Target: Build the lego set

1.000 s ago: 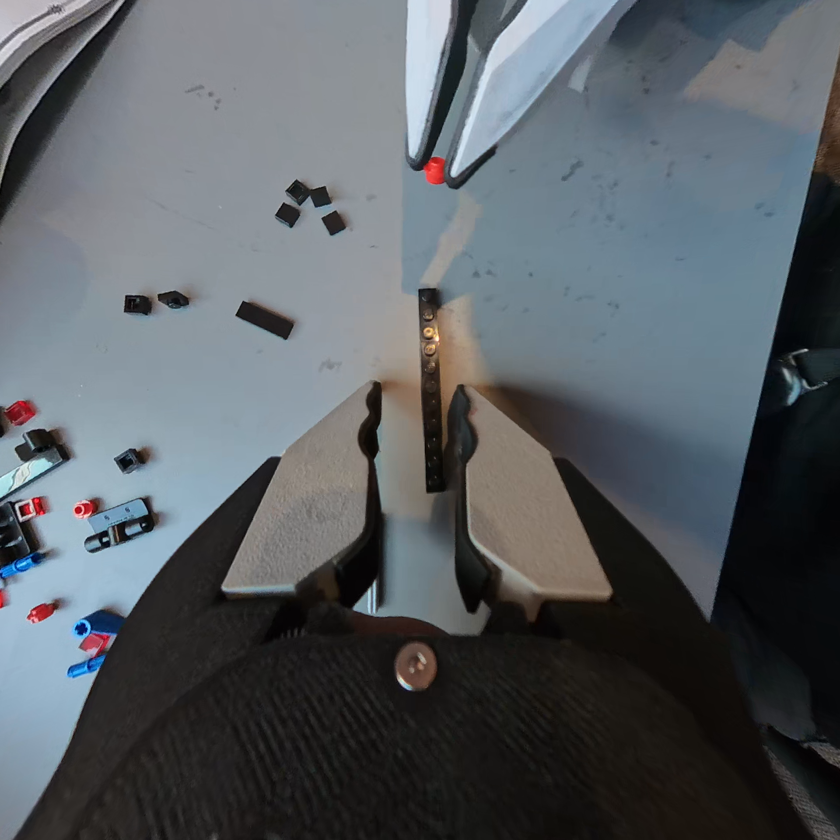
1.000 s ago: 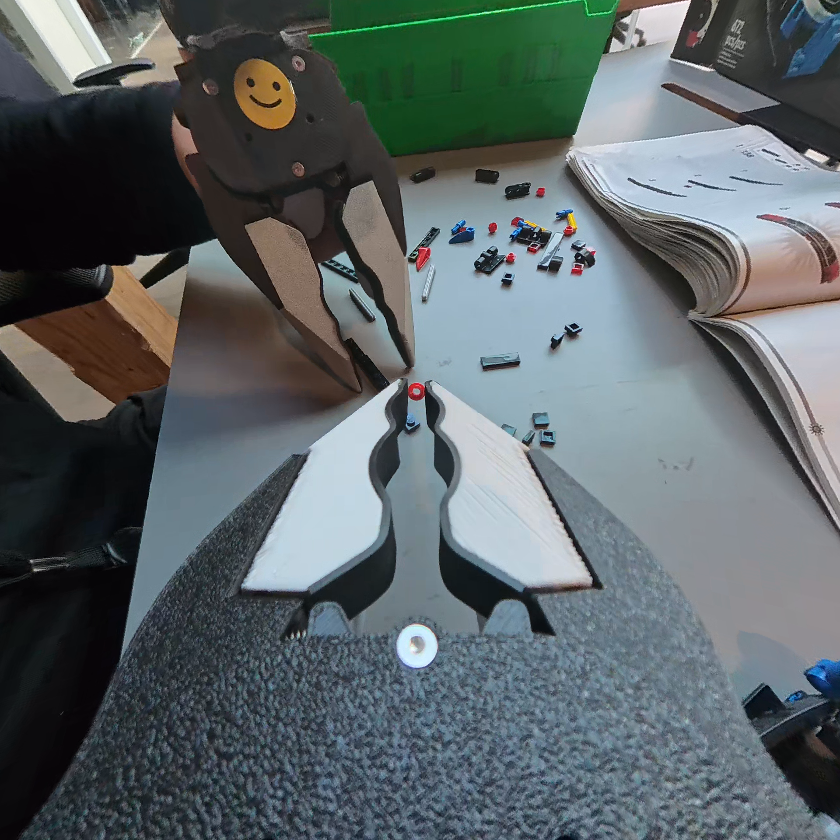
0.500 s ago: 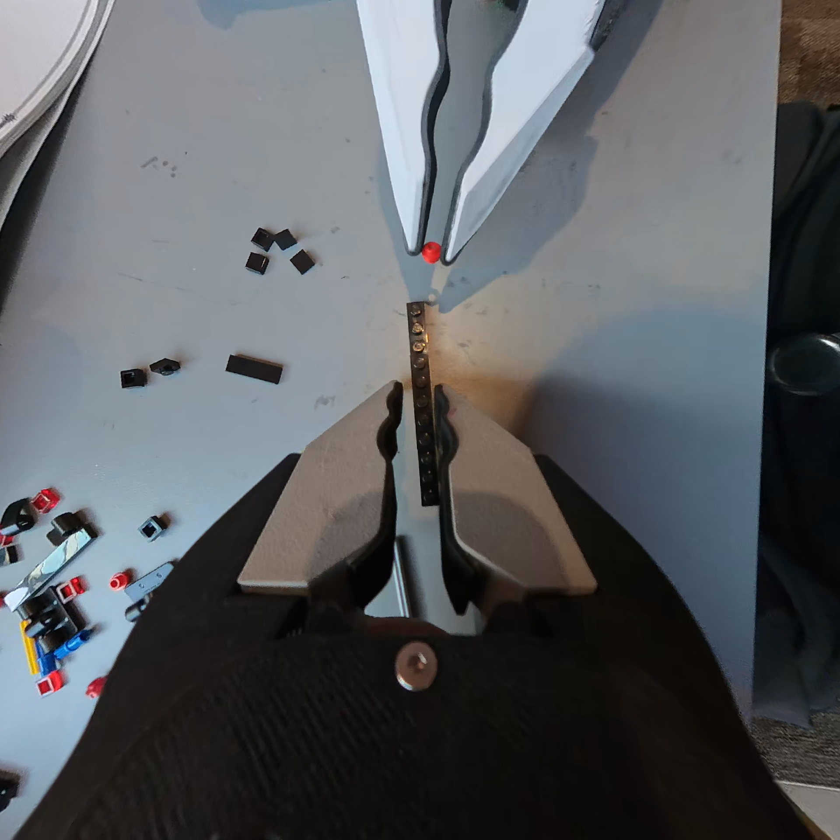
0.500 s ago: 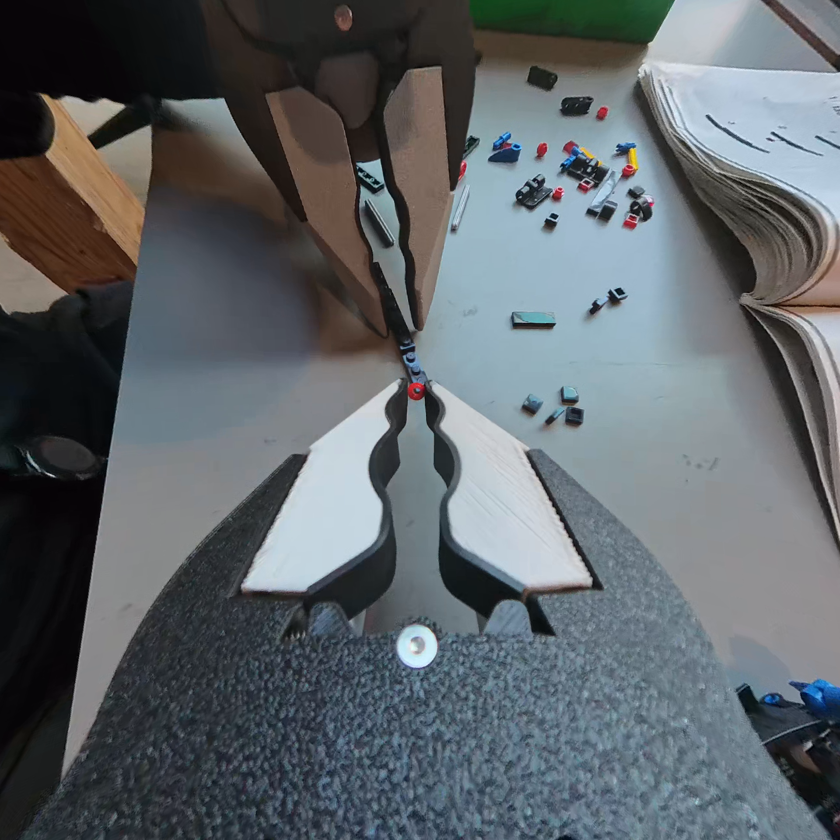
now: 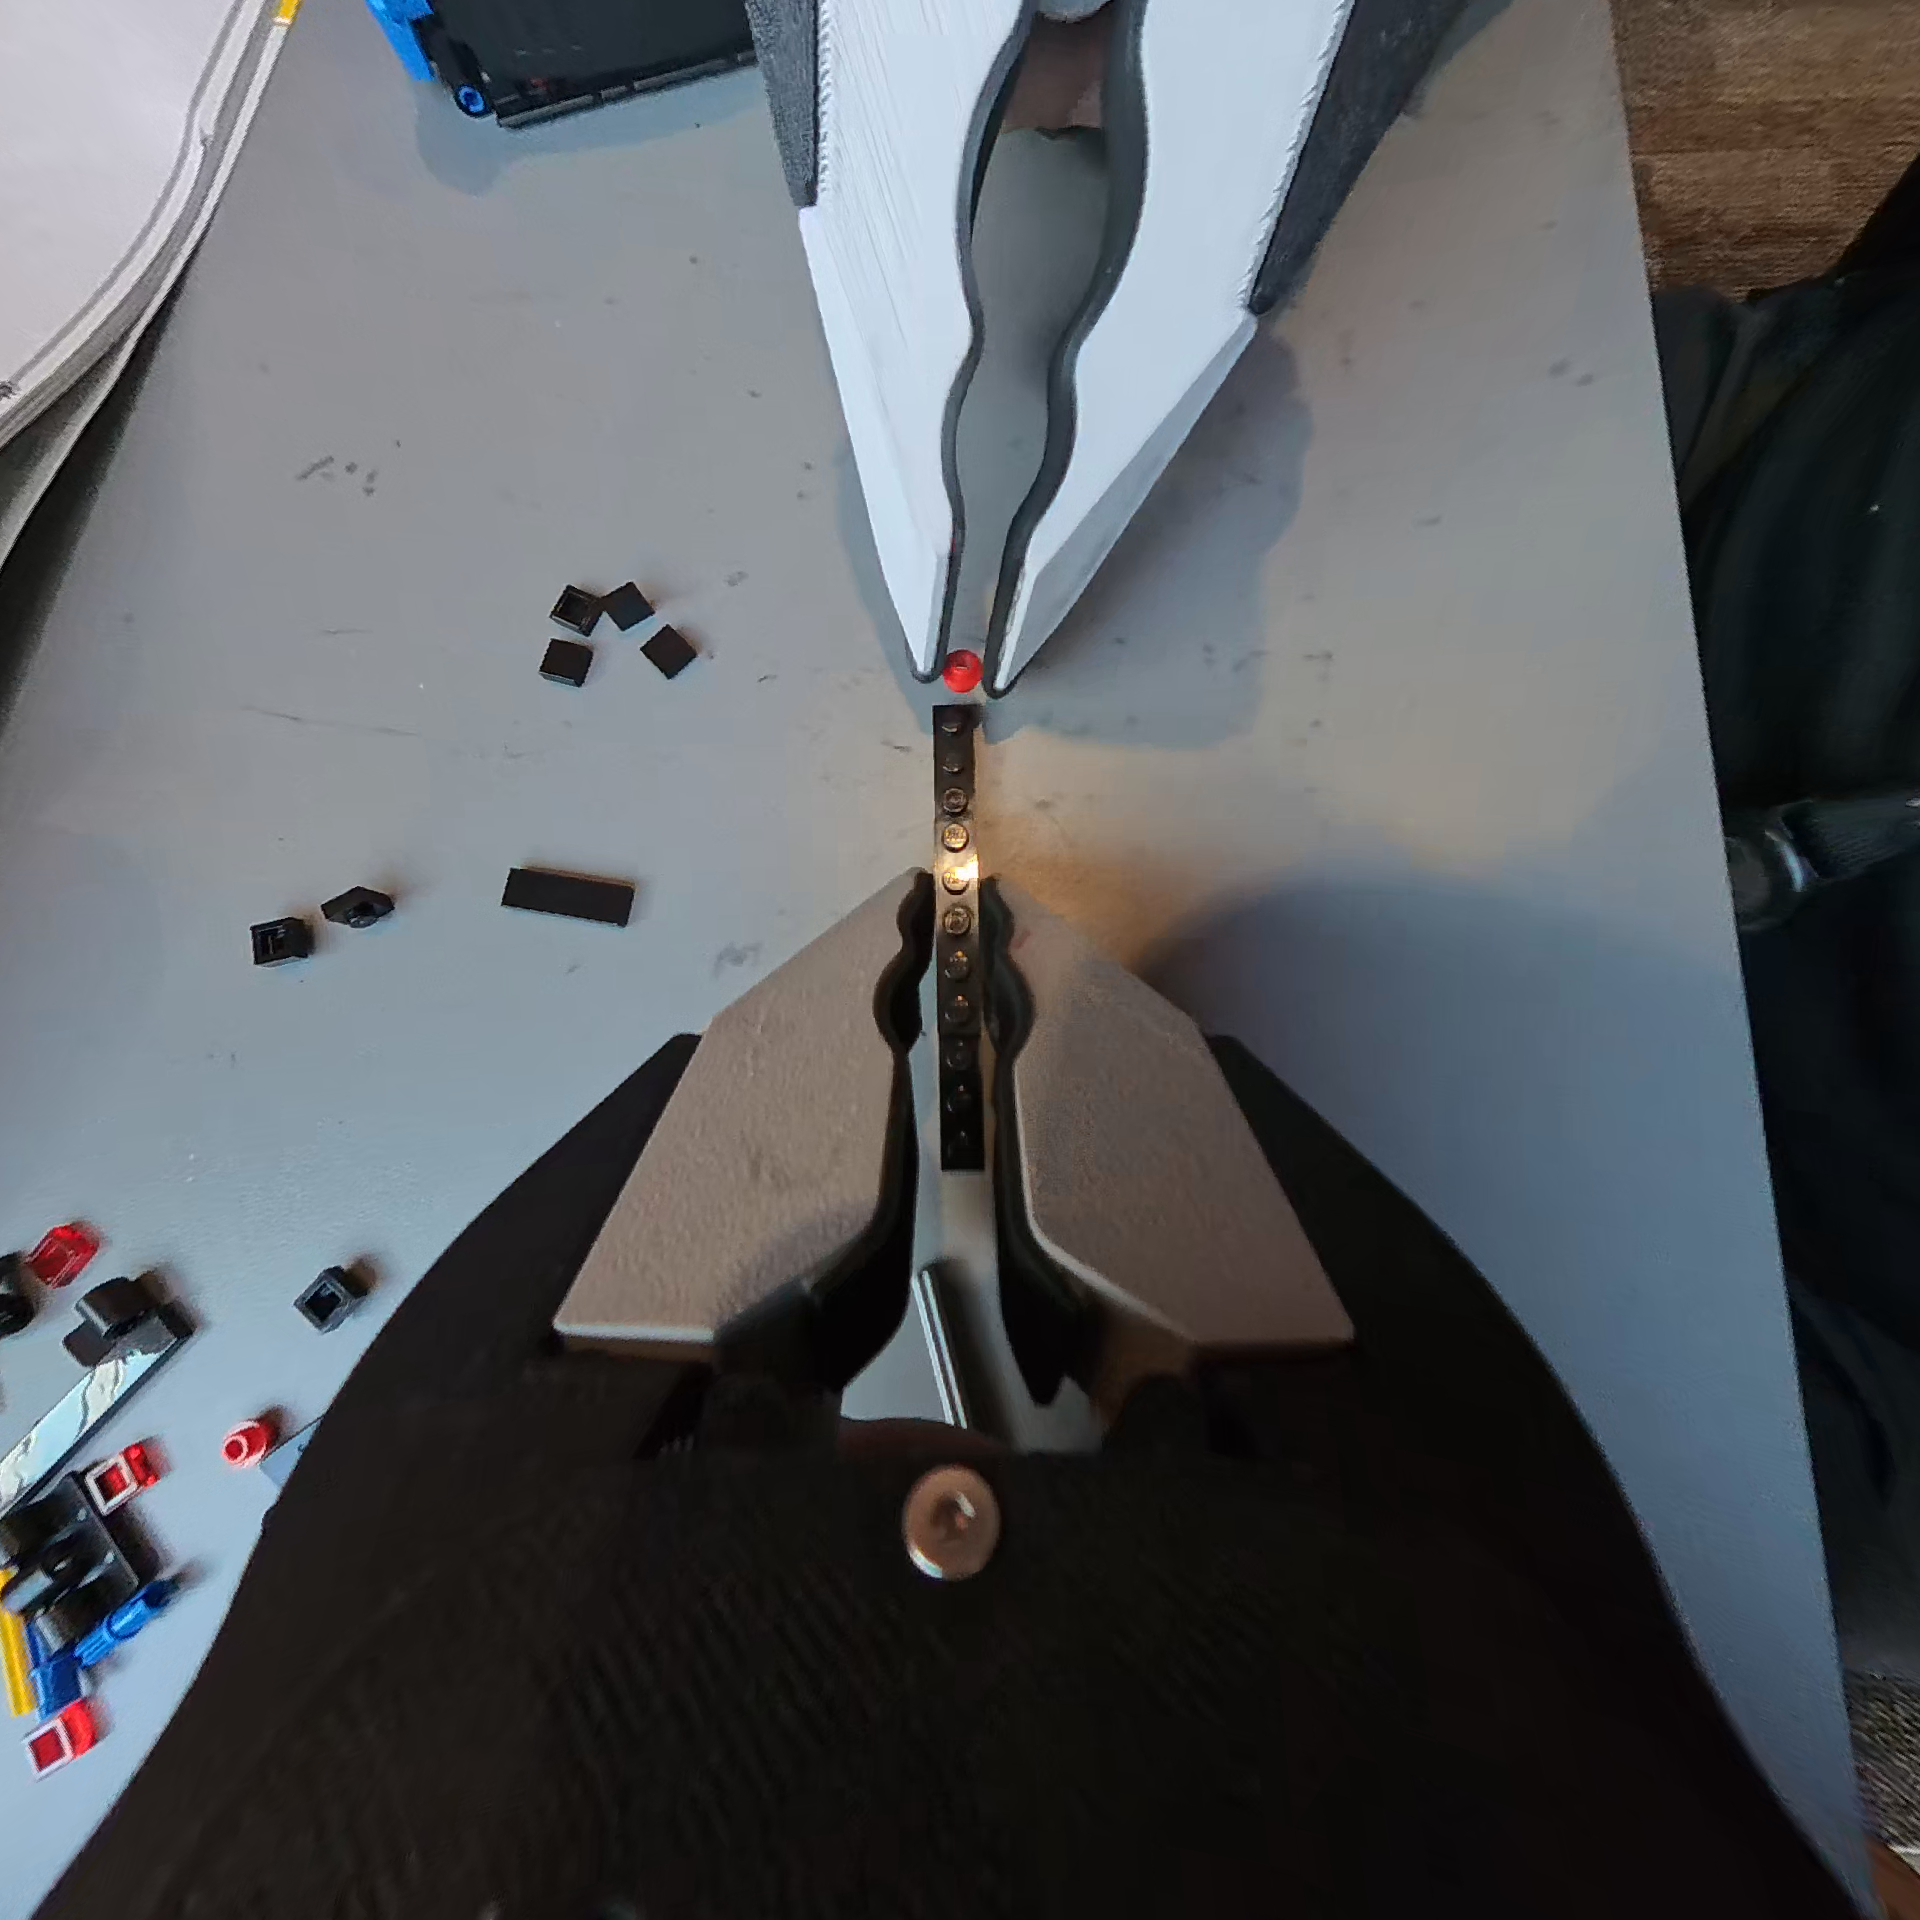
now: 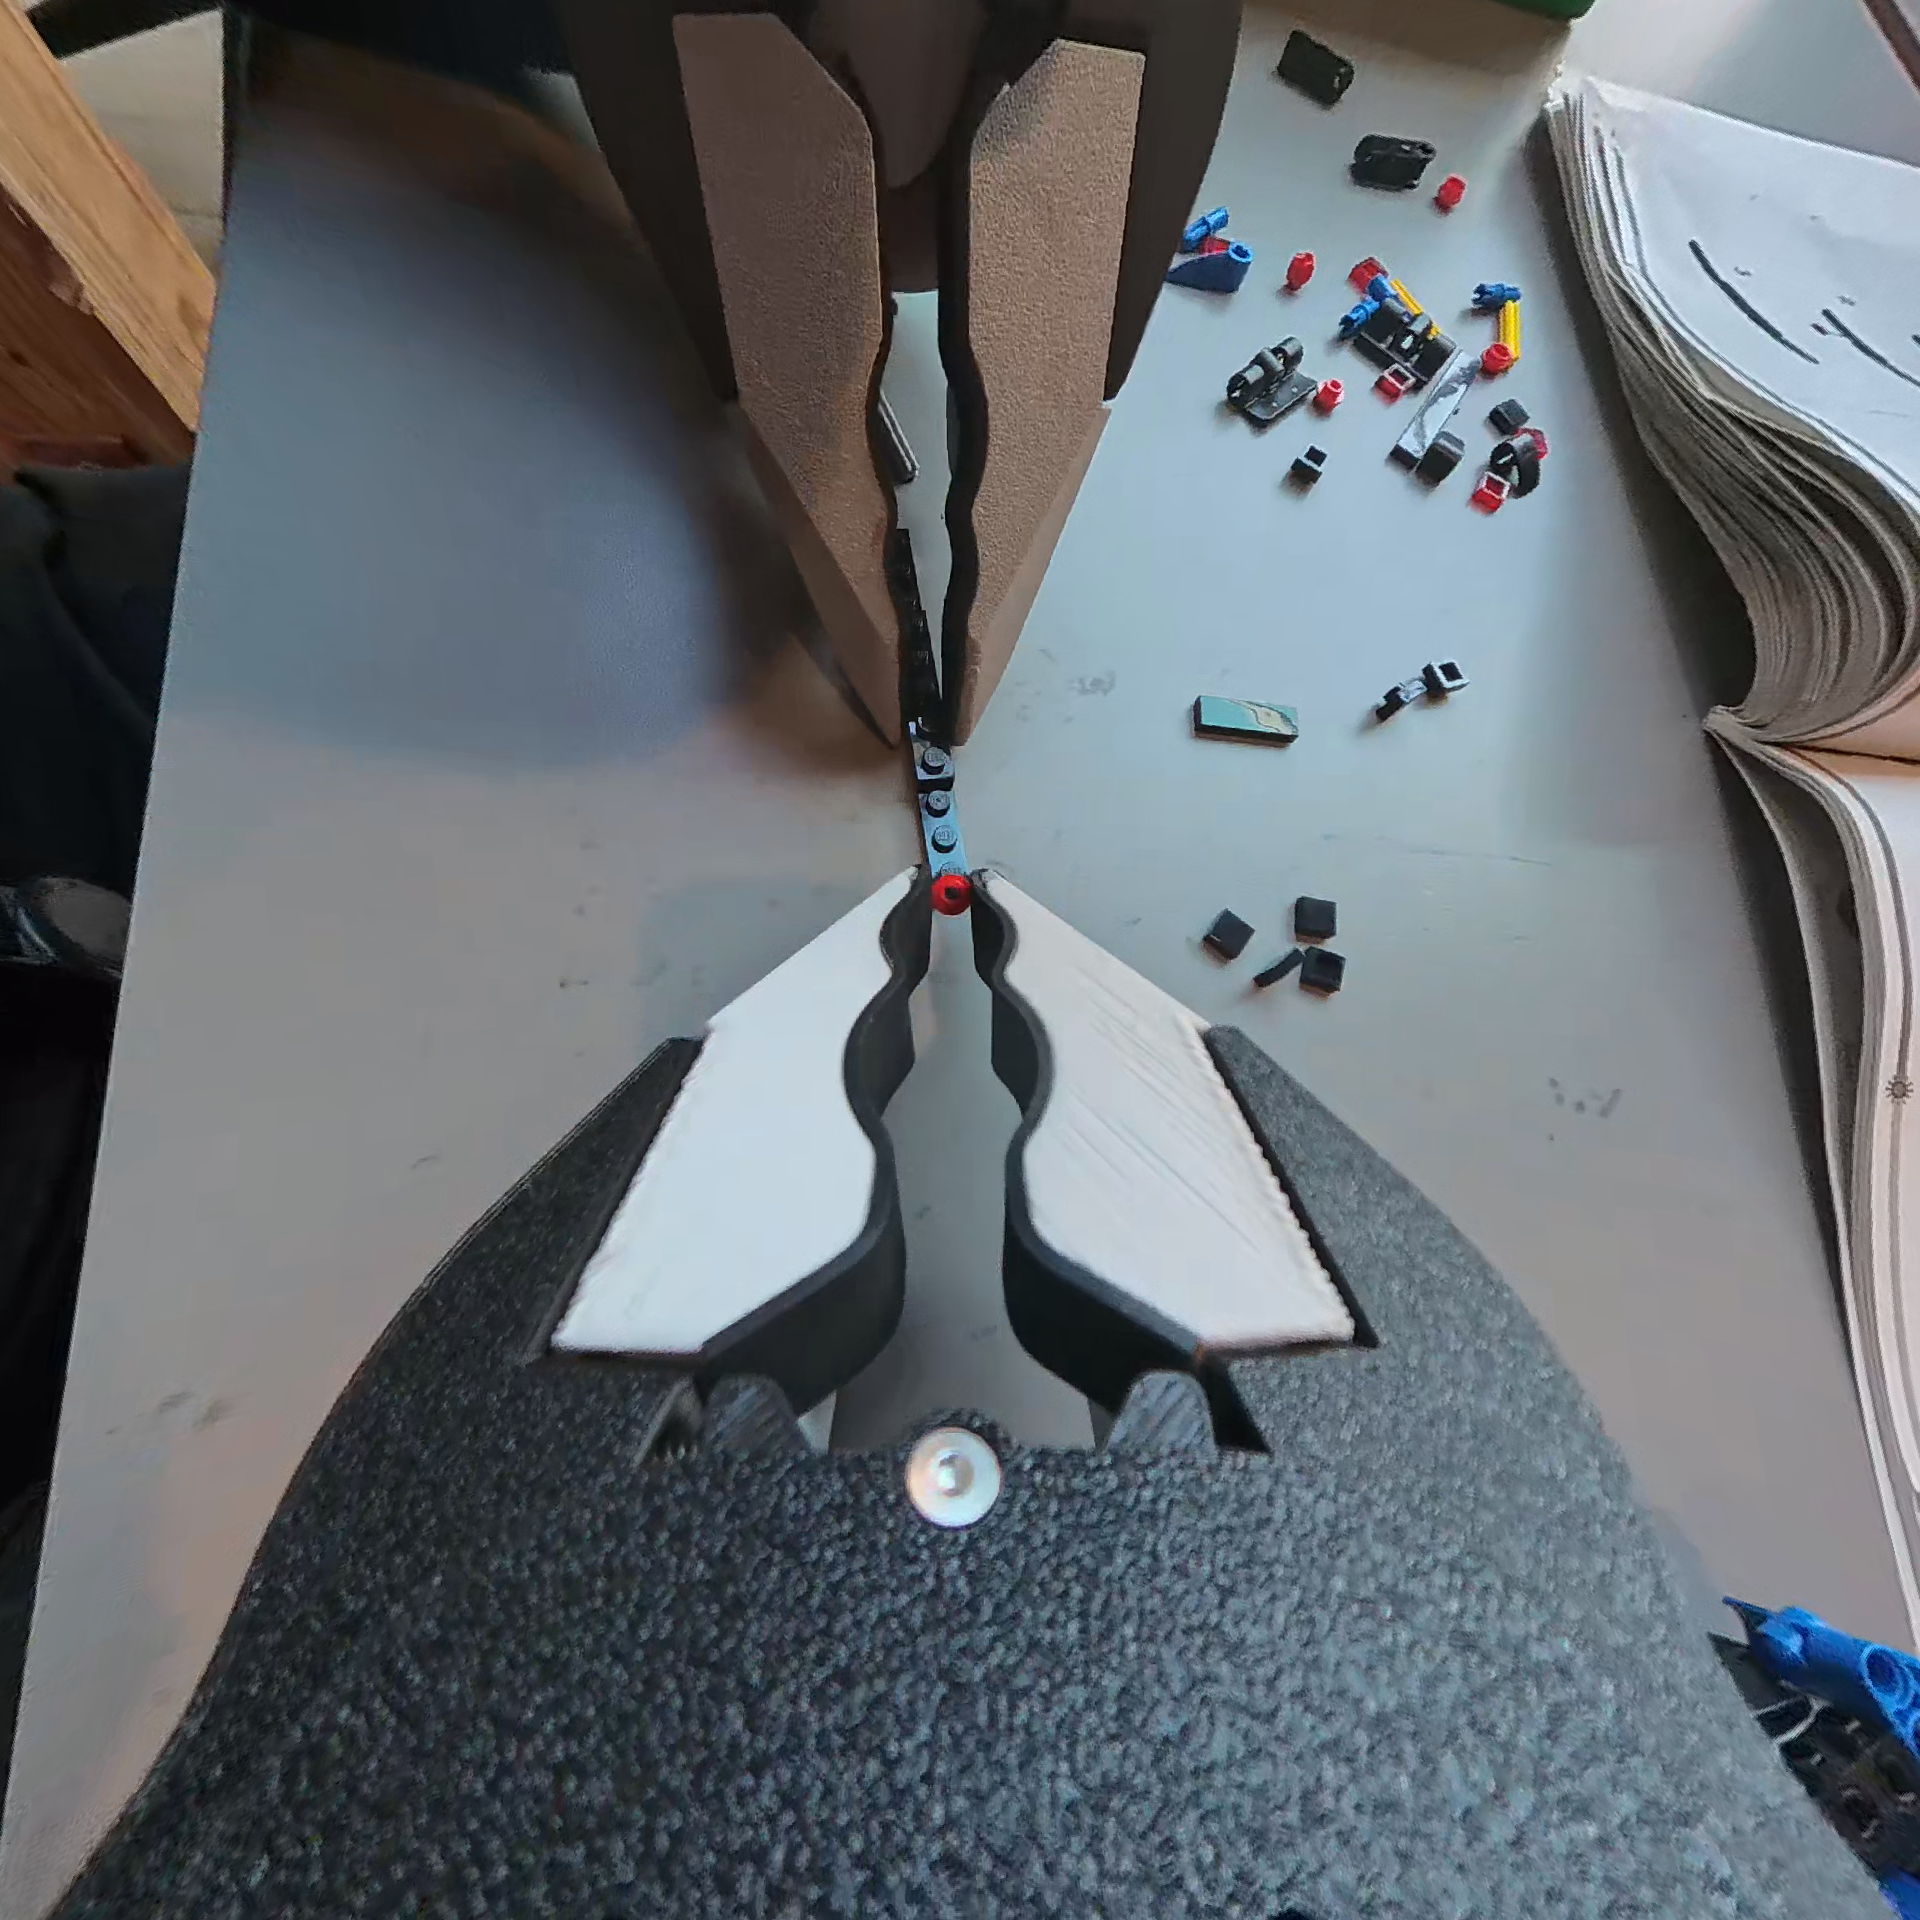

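My left gripper (image 5: 956, 883) is shut on a long black studded plate (image 5: 957, 800), which lies flat on the grey table and sticks out past its tips. The plate also shows in the right wrist view (image 6: 938, 805), with the left gripper (image 6: 928, 727) above it. My right gripper (image 6: 950, 883) is shut on a small red round stud (image 6: 950, 892). In the left wrist view the right gripper (image 5: 961, 675) holds the red stud (image 5: 962, 670) at the plate's far end, touching or just above the end stud.
Small black tiles (image 5: 615, 634) and a black flat tile (image 5: 567, 896) lie to the left. Loose red, blue and black parts (image 6: 1392, 332) are scattered farther off. An open instruction booklet (image 6: 1787, 416) lies at the table's side. A blue and black partial build (image 5: 540, 52) stands beyond. Less than 4 cm separates the two grippers' tips. Between my left fingertips and the black flat tile (image 5: 567, 896) there is roughly 7 cm. Seen from the right wrist view (image 6: 1246, 722) as well.
My left gripper has closed from open onto the black plate. My right gripper has brought the red stud down from well above the table to the plate's far end.
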Demonstrator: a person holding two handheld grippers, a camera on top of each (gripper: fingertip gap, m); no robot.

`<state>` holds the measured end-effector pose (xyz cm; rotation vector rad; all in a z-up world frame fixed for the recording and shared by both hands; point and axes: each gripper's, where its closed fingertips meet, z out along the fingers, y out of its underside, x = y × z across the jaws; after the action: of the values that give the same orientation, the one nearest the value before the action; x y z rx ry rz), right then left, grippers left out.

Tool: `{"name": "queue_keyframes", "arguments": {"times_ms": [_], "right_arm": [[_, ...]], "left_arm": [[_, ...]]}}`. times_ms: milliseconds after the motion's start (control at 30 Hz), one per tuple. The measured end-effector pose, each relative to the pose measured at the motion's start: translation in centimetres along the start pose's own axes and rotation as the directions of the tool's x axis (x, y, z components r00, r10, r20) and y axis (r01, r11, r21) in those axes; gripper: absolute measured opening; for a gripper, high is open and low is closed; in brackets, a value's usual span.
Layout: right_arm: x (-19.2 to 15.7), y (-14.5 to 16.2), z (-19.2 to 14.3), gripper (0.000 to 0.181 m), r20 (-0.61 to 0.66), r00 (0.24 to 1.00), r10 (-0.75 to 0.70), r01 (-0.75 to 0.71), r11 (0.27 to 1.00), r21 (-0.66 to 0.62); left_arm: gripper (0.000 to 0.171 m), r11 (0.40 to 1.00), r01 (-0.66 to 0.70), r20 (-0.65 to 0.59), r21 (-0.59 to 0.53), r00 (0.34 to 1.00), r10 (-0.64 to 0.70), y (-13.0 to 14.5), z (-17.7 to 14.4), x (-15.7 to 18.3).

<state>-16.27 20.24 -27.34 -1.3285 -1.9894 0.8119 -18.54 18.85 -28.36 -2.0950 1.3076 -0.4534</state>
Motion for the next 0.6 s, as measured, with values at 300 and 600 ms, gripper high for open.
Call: {"name": "queue_keyframes", "arguments": {"times_ms": [300, 600], "right_arm": [[0.0, -0.7, -0.2, 0.006, -0.010, 1.000, 0.017, -0.017, 0.999, 0.041], [0.3, -1.2, -0.9, 0.006, 0.030, 0.998, 0.057, -0.060, 0.992, 0.107]], "left_arm": [[0.005, 0.999, 0.024, -0.002, 0.033, 1.000, -0.024, -0.1, 0.0, 0.0], [0.005, 0.997, 0.050, -0.016, 0.052, 0.999, -0.049, -0.1, 0.1, 0.1]]}}
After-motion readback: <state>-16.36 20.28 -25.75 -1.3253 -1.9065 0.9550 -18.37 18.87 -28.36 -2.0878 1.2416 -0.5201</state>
